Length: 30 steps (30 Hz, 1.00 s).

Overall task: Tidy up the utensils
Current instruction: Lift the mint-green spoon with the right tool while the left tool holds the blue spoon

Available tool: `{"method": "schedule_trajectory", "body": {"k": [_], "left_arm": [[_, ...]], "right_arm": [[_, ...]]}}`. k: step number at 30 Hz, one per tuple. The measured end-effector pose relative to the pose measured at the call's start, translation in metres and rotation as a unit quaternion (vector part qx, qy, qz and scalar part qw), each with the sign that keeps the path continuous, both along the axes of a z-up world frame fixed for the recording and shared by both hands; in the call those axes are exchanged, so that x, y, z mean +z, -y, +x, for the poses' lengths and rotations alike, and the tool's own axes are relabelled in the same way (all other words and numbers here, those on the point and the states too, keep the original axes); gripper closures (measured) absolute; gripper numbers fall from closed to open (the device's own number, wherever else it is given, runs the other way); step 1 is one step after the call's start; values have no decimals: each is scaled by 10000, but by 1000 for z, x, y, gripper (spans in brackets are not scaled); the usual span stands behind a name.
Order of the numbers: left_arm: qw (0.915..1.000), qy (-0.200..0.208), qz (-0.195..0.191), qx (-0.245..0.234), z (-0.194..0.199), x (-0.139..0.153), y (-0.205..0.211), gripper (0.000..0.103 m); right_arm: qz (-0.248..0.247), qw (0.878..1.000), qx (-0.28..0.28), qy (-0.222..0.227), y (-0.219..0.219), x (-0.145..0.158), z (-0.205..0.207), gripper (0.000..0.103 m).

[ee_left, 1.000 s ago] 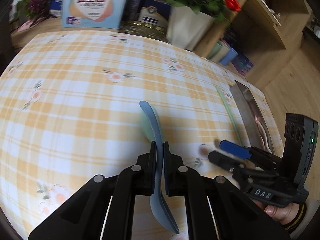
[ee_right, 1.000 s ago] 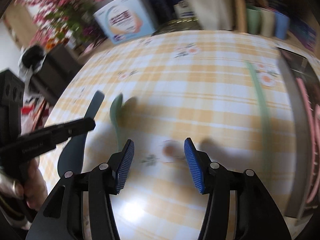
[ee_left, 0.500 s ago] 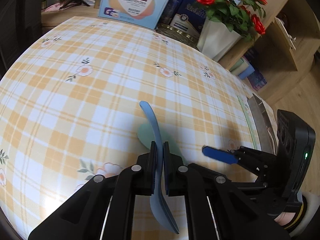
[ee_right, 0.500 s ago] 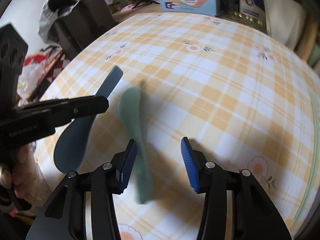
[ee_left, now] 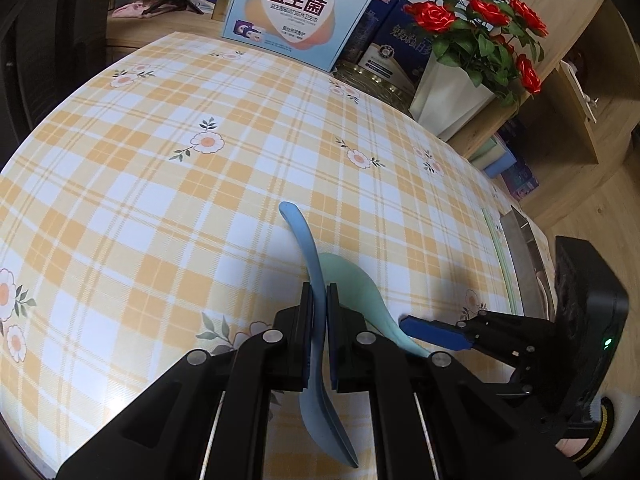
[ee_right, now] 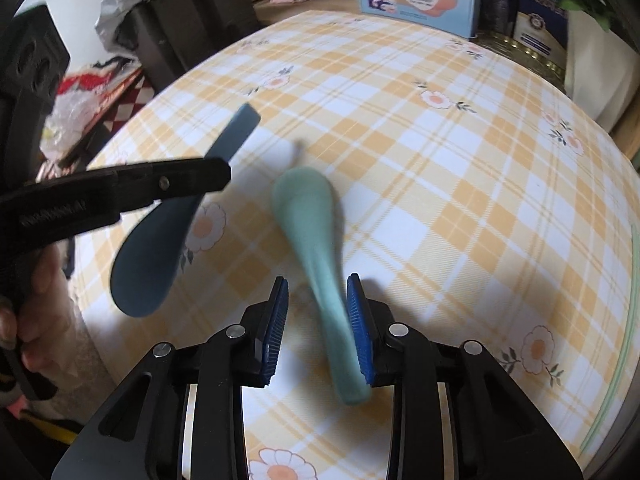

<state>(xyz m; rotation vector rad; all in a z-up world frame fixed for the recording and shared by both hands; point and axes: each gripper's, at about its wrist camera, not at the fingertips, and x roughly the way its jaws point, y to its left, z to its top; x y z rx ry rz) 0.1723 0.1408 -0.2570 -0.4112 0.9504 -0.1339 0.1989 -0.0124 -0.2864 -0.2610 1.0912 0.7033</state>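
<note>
**Two spoons, one in each pair of jaws**

Nearest to us in the left wrist view, our left gripper point(ee_left: 319, 312) is clamped tight on the blue spoon point(ee_left: 310, 264). Its handle runs up between the black fingers and curves out over the table, while its bowl hangs below the jaws, close to the lens. From the right wrist view we see the same spoon point(ee_right: 160, 236) held clear above the cloth, with the left gripper's finger crossing in front of it.

Our right gripper point(ee_right: 318, 328) is closing, and the green spoon point(ee_right: 316, 232) lies with its handle between the blue ribbed pads point(ee_right: 360, 332). The handle sits against the right-hand pad; a gap still shows on the left-hand side, so we do not yet have it pinched. Its bowl points away from us and rests on the checked tablecloth point(ee_right: 440, 200). In the left wrist view the green spoon point(ee_left: 352, 280) lies just behind and to the right of the blue one, and the right gripper point(ee_left: 436, 332) reaches in from the right.

Further off, along the right edge of the table, we see a metal tray point(ee_left: 524, 252). Beyond the table stand a printed box point(ee_left: 298, 12) and red roses point(ee_left: 476, 12) in a white pot.
</note>
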Motion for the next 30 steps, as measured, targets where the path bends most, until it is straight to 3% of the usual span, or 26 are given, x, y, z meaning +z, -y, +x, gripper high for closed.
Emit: {"method": "schedule_trajectory", "body": {"k": [4,8,12,22,30], "left_arm": [[10000,3,-22,41,-2,0,-2,97],[10000,14,-28,43,-2,0,-2,97],[10000,32,-47,67,-5,2,-4,97],[10000,49,-65,2,-6,4,0,97],[9994,148,-75,-296,-2,12,23,97]], "right_arm": [[-158,9997,96,178,-9,0,1,74],[-135,9996,-69,231,-10,-1,10,84],[-114,9996,-144,232,-10,0,11,86],[679,9942,-811,214,29,19,14,86],[1007,9857,-1315,314,70,31,15,86]]}}
